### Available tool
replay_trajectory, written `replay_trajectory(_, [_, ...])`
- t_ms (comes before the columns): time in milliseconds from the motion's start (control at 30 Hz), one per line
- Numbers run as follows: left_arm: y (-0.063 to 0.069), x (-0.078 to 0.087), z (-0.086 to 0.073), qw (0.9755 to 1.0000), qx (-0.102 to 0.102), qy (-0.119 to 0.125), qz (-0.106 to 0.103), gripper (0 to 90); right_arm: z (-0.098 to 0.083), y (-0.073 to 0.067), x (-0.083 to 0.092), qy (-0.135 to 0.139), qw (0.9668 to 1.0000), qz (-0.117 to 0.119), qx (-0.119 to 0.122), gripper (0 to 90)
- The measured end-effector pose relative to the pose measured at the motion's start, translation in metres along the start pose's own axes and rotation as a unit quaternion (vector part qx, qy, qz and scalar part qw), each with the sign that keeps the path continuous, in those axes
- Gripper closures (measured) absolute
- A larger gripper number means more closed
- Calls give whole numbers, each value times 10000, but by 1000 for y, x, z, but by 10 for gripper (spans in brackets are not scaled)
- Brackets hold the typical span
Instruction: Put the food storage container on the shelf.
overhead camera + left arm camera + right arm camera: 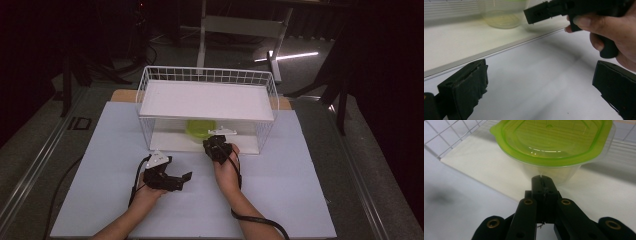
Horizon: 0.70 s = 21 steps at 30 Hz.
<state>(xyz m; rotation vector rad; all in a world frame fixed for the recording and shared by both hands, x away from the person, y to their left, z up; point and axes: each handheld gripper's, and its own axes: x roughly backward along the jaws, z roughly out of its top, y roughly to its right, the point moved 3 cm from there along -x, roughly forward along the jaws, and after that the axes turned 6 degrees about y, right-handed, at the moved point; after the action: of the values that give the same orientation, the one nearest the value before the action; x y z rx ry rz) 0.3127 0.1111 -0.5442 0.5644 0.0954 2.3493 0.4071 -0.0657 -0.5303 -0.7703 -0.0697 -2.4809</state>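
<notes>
Container (554,147) of clear plastic with a green lid stands upright on the lower shelf (175,141) of the white wire rack (207,107), near the middle and toward the near edge of that shelf. Its lid faces up and lies level. The shape is nearly round, so a long axis is hard to name; one small tab of the lid points to the left in the right gripper view.

Right gripper (541,178) has its fingers clenched together with nothing between them. Their tip is just in front of the near wall of the container, perhaps touching it, but the view does not make this sure. In the high view the right gripper (218,146) sits at the open near side of the rack, under the upper shelf (207,100).

Left gripper (186,177) rests lower on the white tabletop (300,190), left of the right hand (227,172) and apart from the rack. Its fingers (464,90) are released, wide apart, and point to the right across the tabletop.

Wire walls close the left, right and far sides of the rack.
</notes>
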Motion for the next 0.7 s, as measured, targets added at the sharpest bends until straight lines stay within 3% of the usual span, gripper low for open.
replay_trajectory(267, [1, 7, 4, 9999, 32, 143, -68, 11, -2, -1, 15, -11, 9999, 127, 64, 862])
replay_trajectory(333, [3, 9, 4, 9999, -51, 131, -75, 11, -4, -2, 22, 14, 9998, 185, 85, 834])
replay_trajectory(500, [7, 15, 11, 9995, -184, 216, -122, 11, -15, -7, 39, -17, 9988, 333, 349, 643])
replay_trajectory(700, [15, 25, 15, 9988, -217, 295, -318, 11, -21, -8, 61, 243, 9981, 489, 277, 420])
